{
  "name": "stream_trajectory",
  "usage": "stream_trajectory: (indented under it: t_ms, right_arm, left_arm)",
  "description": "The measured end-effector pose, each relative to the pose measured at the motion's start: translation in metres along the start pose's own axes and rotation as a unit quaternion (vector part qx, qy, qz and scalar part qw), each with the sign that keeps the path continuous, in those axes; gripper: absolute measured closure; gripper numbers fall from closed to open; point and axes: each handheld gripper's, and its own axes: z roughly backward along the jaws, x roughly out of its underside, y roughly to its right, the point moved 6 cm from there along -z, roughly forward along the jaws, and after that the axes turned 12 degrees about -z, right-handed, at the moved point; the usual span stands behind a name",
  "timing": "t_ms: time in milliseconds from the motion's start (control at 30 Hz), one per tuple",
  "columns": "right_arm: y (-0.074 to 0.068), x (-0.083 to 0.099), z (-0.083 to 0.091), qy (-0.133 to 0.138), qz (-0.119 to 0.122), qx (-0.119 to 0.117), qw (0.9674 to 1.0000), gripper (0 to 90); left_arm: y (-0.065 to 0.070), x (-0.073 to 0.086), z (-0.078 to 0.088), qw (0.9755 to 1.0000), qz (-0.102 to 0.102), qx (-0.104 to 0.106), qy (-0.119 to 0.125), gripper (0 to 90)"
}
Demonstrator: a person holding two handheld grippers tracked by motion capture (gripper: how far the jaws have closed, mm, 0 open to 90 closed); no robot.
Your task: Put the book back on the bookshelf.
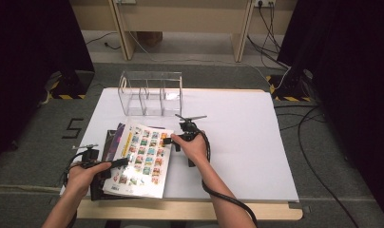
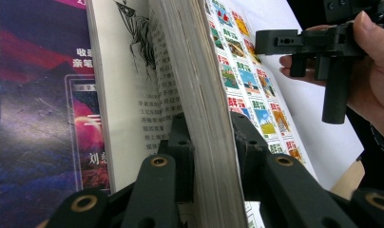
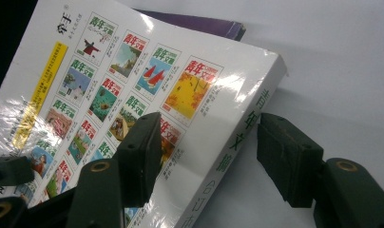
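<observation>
Two grippers working a thick paperback at the near left of the tabletop

The left gripper's fingers are closed on the page block of the white paperback, cover lifted, while the right gripper's fingers stand wide apart astride its spine edge, holding nothing. The book lies tilted on a dark purple book, well short of the clear acrylic organiser at the back of the white tabletop. It looks fairly heavy, its cover glossy and probably slippery, pages apt to fan and sag; I'd grip across the stiff spine.
</observation>
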Motion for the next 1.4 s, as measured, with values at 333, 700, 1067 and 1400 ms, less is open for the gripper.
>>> stream_trajectory:
  t_ms: [333, 700, 1067, 1400]
  right_arm:
    - [0.001, -0.006, -0.012, -0.008, -0.026, -0.022, 0.9994, 38.0]
    - [-0.037, -0.013, 0.008, 0.039, 0.064, -0.006, 0.9971, 59.6]
    - [-0.04, -0.014, -0.01, 0.016, 0.068, 0.008, 0.9975, 55.8]
    - [-0.038, -0.019, -0.009, -0.001, 0.005, -0.026, 0.9997, 65.1]
  left_arm:
    - [-0.002, 0.0, 0.001, 0.9999, -0.005, -0.011, 0.001, 69.9]
    - [-0.008, -0.002, 0.003, 0.9991, -0.015, -0.04, -0.003, 69.4]
    - [-0.011, 0.0, 0.005, 0.9991, -0.015, -0.04, 0.002, 69.8]
    - [-0.01, 0.0, 0.006, 0.9989, -0.019, -0.043, 0.004, 68.6]
